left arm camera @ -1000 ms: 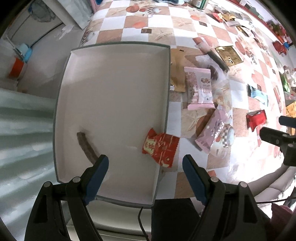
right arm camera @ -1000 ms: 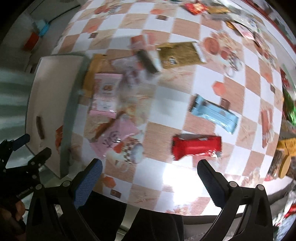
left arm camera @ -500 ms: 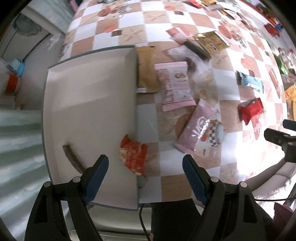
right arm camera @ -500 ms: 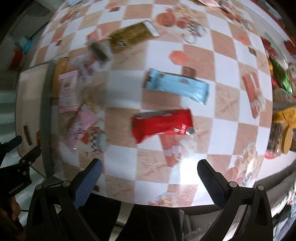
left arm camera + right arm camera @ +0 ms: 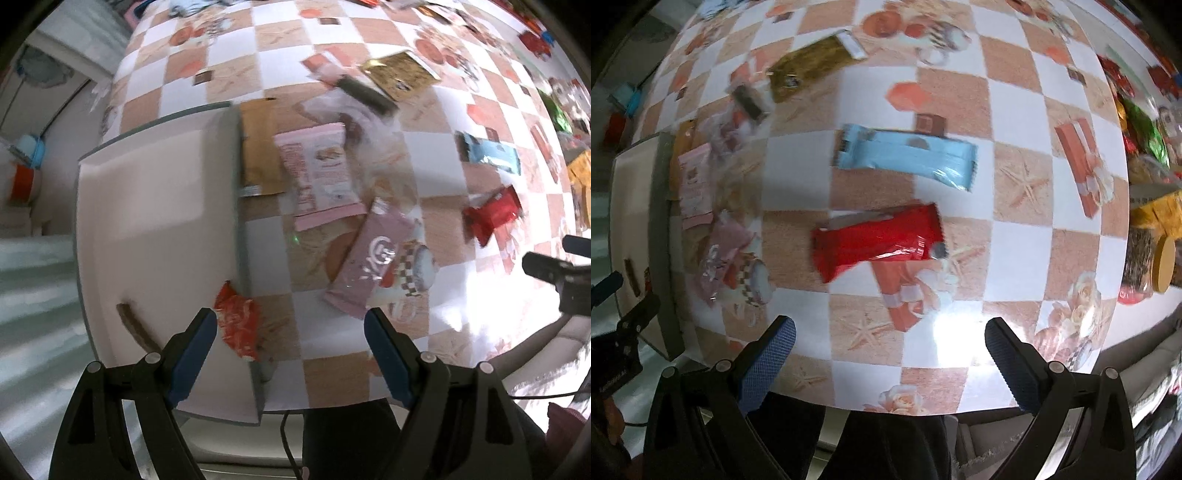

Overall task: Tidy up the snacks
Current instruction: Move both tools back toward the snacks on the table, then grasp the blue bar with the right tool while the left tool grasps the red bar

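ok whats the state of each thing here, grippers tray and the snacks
left gripper: open, holding nothing
right gripper: open, holding nothing
tray: on the table edge, mostly bare
brown stick: lying flat in the tray
small red packet: draped over the tray's rim
red bar: flat on the table, outside the tray
blue bar: flat on the table, beside the red bar

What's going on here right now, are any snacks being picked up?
Nothing is held at the moment. A person holds both grippers above the checkered table, jaws open. The left gripper hangs by the white tray, which holds a small brown bar and an orange-red packet by its wall. The right gripper hovers over a red packet and a blue bar.
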Demonstrator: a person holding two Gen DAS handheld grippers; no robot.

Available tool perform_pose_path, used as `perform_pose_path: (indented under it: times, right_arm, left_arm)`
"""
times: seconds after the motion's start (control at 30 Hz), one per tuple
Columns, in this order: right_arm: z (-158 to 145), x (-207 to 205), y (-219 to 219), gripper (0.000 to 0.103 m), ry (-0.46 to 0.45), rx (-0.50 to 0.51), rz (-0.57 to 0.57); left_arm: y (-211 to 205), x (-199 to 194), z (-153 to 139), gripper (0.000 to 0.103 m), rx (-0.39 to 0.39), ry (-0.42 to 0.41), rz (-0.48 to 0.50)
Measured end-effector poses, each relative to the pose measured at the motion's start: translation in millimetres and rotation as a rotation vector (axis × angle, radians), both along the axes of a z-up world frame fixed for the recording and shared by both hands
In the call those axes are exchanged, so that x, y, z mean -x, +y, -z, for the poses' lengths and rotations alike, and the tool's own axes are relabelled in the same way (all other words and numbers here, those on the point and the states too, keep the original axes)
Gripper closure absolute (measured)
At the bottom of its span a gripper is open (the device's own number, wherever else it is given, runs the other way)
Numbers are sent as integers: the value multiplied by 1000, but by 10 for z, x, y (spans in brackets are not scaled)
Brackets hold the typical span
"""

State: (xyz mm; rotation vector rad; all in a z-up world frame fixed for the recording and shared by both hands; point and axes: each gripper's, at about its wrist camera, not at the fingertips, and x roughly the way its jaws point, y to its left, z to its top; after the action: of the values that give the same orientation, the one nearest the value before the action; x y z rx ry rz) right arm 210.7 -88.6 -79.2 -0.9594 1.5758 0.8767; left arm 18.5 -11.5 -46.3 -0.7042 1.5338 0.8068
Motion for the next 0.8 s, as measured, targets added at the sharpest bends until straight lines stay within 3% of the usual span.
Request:
perform_pose_path:
  times: [0.17,0.37,0.5,0.8]
  right_arm:
    - [71,-258,-66,0,-34,15,21]
    - [47,-367,190,0,-118,-30,-152]
    - [93,-339,488,0,-157,-77,-313]
    - [365,-251,898,0,-145,-88,-504]
  left_arm:
    - [-74,-202,42,18,25,-2,26]
    - [-55,-503,59,18,21,5,50]
    - [123,-687,-28,18,-21,6,71]
    - [630,-1090,-2,18,-79,19,71]
